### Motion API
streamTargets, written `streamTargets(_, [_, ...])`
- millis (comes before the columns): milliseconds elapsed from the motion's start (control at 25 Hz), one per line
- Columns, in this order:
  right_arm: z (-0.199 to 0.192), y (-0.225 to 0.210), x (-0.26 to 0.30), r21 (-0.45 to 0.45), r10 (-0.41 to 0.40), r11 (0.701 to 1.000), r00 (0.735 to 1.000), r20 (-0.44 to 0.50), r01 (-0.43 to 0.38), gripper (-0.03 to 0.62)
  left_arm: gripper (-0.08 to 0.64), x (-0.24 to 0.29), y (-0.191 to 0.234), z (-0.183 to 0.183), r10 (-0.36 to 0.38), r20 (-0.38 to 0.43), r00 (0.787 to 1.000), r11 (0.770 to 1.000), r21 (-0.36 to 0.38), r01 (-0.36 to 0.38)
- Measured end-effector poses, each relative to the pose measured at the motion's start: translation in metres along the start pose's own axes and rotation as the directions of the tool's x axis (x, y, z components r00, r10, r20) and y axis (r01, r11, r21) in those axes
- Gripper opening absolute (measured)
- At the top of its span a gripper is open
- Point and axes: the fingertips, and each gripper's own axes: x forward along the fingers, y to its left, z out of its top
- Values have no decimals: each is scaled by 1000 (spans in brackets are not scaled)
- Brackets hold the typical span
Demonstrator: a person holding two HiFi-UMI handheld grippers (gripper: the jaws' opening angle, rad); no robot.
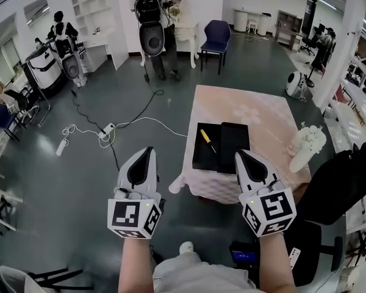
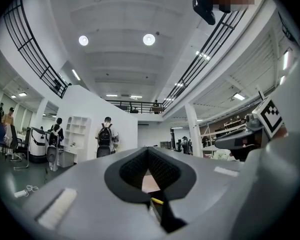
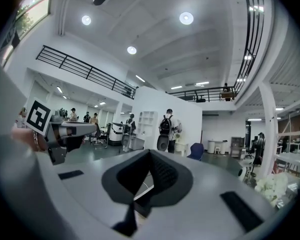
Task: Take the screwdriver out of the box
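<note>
The thin yellow-handled screwdriver (image 1: 206,140) lies flat in the left half of the flat black open box (image 1: 199,159). Its handle points toward 11 o'clock and its tip toward 5 o'clock. What looks like the box's black lid (image 1: 234,140) lies right against it at 3 o'clock. The box sits near the close edge of the bench (image 1: 256,110), which wears a pink flowery cloth. The left claw (image 1: 149,151) is closed and holds nothing, and it hangs over the dark green floor (image 1: 79,182) at 8 o'clock from the box. The right claw (image 1: 240,154) is closed and empty too, with its tip just above the near edge of the lid. So nothing has been picked up yet. I think a few things could go wrong. If a claw comes down without opening first, it will only poke the screwdriver and push it around. The screwdriver is thin and lies low, so a claw may bump the box wall and shove the whole box. The cloth looks smooth, so the box could slide toward the edge at 6 o'clock and fall. The round handle might roll away from the pinch. The tall white vase of white flowers (image 1: 303,154) stands at 3 o'clock from the box, so a wide swing of the right claw could tip it over.
</note>
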Motion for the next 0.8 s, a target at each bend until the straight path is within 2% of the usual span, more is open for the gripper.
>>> streamTargets(280, [-3,5,55,-8,-40,999,999,-32,40,6,5,31,53,-11,-20,-1,1000,1000,-21,20])
streamTargets(520, [-20,5,78,-6,-43,999,997,-70,42,6,5,45,65,-43,-36,-39,999,997,-66,33])
streamTargets(800, [-32,-10,116,5,-42,999,995,-93,42,6,5,81,84,-60,-31,-59,998,996,-91,26])
